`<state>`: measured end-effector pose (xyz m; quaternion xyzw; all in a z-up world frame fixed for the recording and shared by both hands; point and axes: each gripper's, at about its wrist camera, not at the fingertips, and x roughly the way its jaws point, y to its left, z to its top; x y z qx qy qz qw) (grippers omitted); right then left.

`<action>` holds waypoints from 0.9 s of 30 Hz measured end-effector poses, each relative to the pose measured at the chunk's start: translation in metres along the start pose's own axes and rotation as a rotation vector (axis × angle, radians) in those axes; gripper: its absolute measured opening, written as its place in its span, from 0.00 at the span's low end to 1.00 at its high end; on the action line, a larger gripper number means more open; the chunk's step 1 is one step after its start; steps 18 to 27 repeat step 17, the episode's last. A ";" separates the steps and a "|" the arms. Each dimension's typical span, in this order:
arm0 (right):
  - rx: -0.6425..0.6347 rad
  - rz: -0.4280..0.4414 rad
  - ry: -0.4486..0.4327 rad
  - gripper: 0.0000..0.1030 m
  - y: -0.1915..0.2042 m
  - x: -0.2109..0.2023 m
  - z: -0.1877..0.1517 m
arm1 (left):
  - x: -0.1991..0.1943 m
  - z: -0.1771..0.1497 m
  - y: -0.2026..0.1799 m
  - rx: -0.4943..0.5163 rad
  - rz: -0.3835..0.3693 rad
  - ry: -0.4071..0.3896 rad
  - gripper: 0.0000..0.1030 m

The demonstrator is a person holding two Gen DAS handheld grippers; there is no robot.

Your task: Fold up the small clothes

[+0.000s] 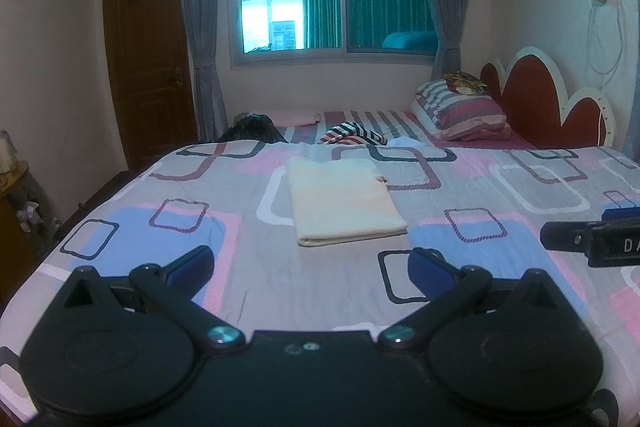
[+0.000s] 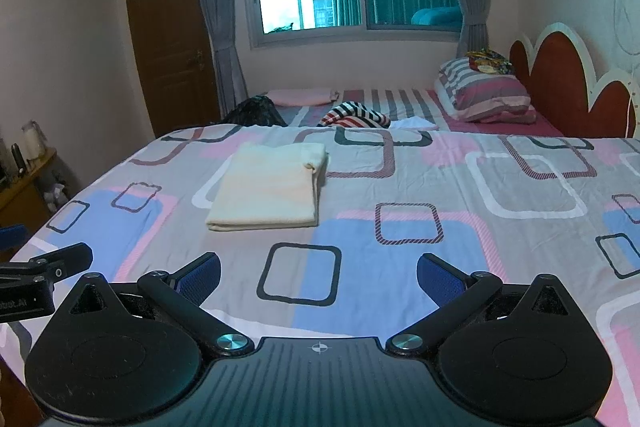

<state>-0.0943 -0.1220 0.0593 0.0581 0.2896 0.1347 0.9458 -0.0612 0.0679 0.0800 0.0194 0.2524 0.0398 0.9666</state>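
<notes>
A cream garment (image 1: pixel 342 201) lies folded into a flat rectangle on the patterned bedsheet (image 1: pixel 460 267), ahead of both grippers. In the right wrist view the cream garment (image 2: pixel 270 187) sits ahead and to the left. My left gripper (image 1: pixel 310 265) is open, low over the sheet, holding nothing, a short way in front of the garment's near edge. My right gripper (image 2: pixel 318 273) is open too, empty, to the right of the garment. The right gripper's side (image 1: pixel 592 241) shows at the left view's right edge; the left gripper's side (image 2: pixel 40 279) shows at the right view's left edge.
A striped garment (image 1: pixel 354 135) and a dark garment (image 1: pixel 252 131) lie beyond the bed's far edge on a second bed with striped pillows (image 1: pixel 460 111). A red headboard (image 1: pixel 532 99) stands at right, a wooden door (image 1: pixel 148 63) and side table (image 2: pixel 24 183) at left.
</notes>
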 end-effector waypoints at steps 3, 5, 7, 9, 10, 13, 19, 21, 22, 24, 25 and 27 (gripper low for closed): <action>-0.007 0.002 0.000 1.00 0.000 -0.001 0.000 | -0.001 -0.001 0.003 -0.009 0.000 -0.011 0.99; -0.014 0.005 -0.002 1.00 0.000 -0.001 0.001 | -0.001 0.000 0.006 -0.014 -0.005 -0.016 0.99; -0.021 0.007 -0.002 1.00 0.001 -0.001 0.001 | -0.001 -0.001 0.007 -0.018 0.003 -0.015 0.99; -0.026 0.010 -0.002 1.00 0.002 0.000 0.001 | -0.002 0.000 0.009 -0.024 0.005 -0.015 0.99; -0.029 0.011 -0.001 1.00 0.003 0.000 0.001 | -0.002 0.000 0.010 -0.025 0.007 -0.015 0.99; -0.035 0.015 0.003 1.00 0.004 0.002 0.002 | -0.002 0.000 0.009 -0.023 0.004 -0.012 0.99; -0.044 0.020 0.009 1.00 0.007 0.004 0.002 | -0.002 0.000 0.009 -0.021 0.001 -0.006 1.00; -0.044 0.020 0.009 1.00 0.007 0.004 0.002 | -0.002 0.000 0.009 -0.021 0.001 -0.006 1.00; -0.044 0.020 0.009 1.00 0.007 0.004 0.002 | -0.002 0.000 0.009 -0.021 0.001 -0.006 1.00; -0.044 0.020 0.009 1.00 0.007 0.004 0.002 | -0.002 0.000 0.009 -0.021 0.001 -0.006 1.00; -0.044 0.020 0.009 1.00 0.007 0.004 0.002 | -0.002 0.000 0.009 -0.021 0.001 -0.006 1.00; -0.044 0.020 0.009 1.00 0.007 0.004 0.002 | -0.002 0.000 0.009 -0.021 0.001 -0.006 1.00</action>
